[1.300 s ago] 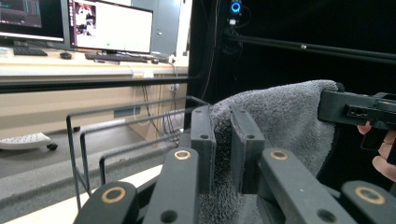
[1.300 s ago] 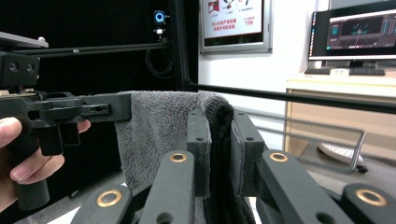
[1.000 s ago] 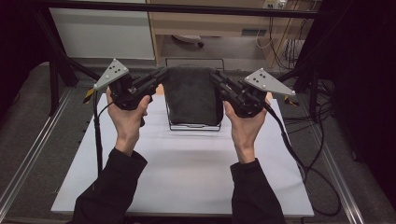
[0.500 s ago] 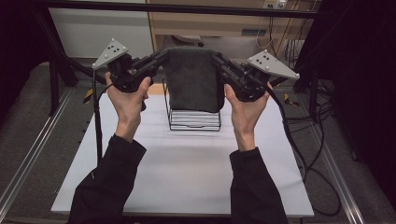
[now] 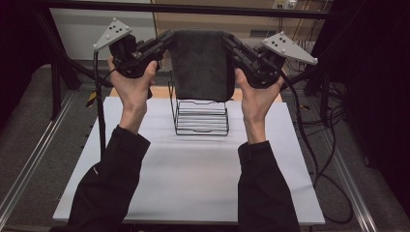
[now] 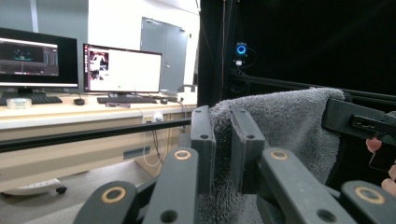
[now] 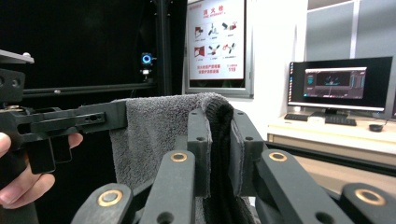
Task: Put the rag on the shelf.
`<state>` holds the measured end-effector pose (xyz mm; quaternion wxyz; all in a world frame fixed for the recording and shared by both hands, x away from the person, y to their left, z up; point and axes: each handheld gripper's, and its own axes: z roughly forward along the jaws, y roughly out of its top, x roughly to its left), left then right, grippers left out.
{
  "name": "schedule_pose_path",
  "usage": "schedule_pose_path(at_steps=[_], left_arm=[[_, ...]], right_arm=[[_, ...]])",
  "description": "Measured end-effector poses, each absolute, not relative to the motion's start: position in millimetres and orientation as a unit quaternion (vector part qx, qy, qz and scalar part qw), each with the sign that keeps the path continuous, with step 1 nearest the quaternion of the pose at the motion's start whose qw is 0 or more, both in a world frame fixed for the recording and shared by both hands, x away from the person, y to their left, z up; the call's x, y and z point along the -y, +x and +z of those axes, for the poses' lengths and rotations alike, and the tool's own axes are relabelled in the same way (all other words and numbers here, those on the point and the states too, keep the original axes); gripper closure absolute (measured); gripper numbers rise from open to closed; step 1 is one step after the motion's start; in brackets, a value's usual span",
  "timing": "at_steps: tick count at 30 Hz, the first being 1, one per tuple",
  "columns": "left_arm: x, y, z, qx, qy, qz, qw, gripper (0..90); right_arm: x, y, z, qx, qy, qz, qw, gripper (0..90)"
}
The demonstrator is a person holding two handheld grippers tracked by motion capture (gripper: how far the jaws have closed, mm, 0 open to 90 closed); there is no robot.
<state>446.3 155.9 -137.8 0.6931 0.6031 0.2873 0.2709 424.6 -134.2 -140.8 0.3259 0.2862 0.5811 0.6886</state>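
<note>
- Nearest the camera, on the white surface (image 5: 193, 179), nothing is being handled; the person's forearms reach over it to the work held aloft.
- Above the wire rack (image 5: 200, 116), a dark grey towel (image 5: 200, 65) is held in the air by its two top corners, well clear of the rack's wires.
- The left tongs (image 5: 169, 38) are clamped on the towel's left corner, and the right tongs (image 5: 227, 41) on its right corner; in each gripper view the cloth is pinched between narrow jaws.
- The top edge is stretched level from side to side, which appears to be the long axis, while the rest hangs straight down with the free edge pointing at the rack.
- To do the step well, both corners should be kept level and taut, and the hanging edge lowered squarely over the rack, so that the cloth is neither twisted nor snagged.
</note>
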Motion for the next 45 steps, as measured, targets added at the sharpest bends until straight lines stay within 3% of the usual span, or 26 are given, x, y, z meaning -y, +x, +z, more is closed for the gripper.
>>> schedule_pose_path(at_steps=[30,45], left_arm=[[-156,487,-103,-0.301,0.584,0.29,0.696,81.2],[-159,511,-128,-0.319,0.599,0.286,0.676,81.2]], right_arm=[[127,472,-105,-0.571,0.272,0.692,0.348,81.3],[123,499,-127,-0.595,0.284,0.668,0.346,81.2]])
